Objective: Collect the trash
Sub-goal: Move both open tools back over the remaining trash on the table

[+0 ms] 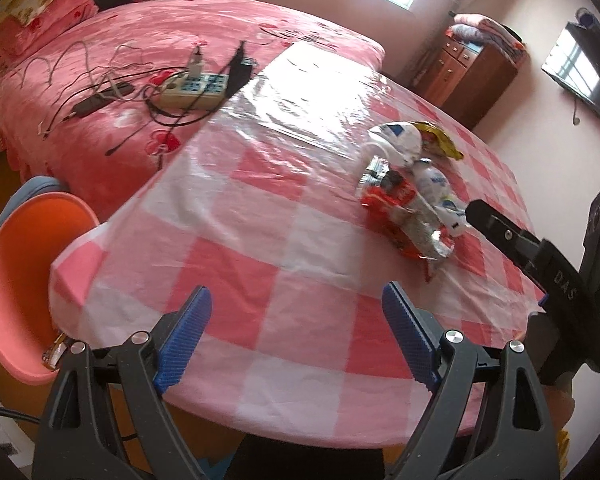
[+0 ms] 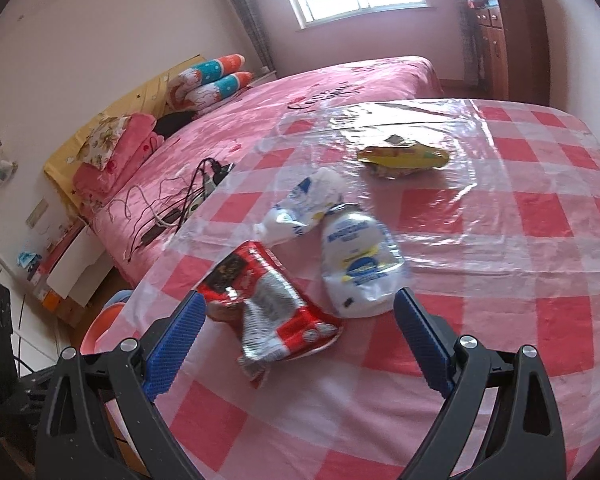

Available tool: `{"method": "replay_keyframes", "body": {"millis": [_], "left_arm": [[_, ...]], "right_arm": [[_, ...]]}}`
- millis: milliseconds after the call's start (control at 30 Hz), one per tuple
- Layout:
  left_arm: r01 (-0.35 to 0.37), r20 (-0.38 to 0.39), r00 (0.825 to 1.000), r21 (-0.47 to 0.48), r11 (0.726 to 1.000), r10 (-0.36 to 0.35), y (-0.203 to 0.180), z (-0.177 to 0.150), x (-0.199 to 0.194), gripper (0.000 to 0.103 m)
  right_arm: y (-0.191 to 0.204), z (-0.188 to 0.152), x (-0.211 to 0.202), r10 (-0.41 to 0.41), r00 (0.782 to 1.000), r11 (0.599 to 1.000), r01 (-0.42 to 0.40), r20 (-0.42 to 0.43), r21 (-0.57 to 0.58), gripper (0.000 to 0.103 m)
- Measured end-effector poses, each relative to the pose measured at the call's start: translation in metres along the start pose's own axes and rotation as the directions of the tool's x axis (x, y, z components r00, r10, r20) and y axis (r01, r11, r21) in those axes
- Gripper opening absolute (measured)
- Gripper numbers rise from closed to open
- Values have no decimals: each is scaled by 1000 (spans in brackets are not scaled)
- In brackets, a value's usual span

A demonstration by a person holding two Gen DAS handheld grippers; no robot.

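Four wrappers: one red (image 2: 274, 312), two white (image 2: 358, 264), one yellow (image 2: 404, 158)

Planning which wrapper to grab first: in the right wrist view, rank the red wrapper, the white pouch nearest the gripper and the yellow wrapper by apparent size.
1. Red wrapper
2. White pouch, close to the red; unsure
3. Yellow wrapper, smallest, but farthest from the camera
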State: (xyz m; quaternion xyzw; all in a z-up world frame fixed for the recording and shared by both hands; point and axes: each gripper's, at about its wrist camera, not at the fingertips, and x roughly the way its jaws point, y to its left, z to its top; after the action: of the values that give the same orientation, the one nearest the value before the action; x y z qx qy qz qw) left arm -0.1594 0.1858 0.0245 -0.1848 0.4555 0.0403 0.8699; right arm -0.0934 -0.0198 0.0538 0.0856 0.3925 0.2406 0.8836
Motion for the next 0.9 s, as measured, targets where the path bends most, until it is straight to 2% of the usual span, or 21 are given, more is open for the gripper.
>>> {"method": "replay_keyframes", "body": {"millis": [433,733,900], "left_arm": [[55,-24,998,49,997,-54,-49,8,18,87],[99,-46,994,16,995,-98,-71,19,39,87],[94,-45,995,-10,996,-94,-76,27,56,87]], "right_arm": [[-68,18,-16,-47,999,988,44,20,150,94],[-103,23,-23,-71,997,974,65,22,216,95],[-114,24,-24,-73,997,969,66,21,236,95]]}}
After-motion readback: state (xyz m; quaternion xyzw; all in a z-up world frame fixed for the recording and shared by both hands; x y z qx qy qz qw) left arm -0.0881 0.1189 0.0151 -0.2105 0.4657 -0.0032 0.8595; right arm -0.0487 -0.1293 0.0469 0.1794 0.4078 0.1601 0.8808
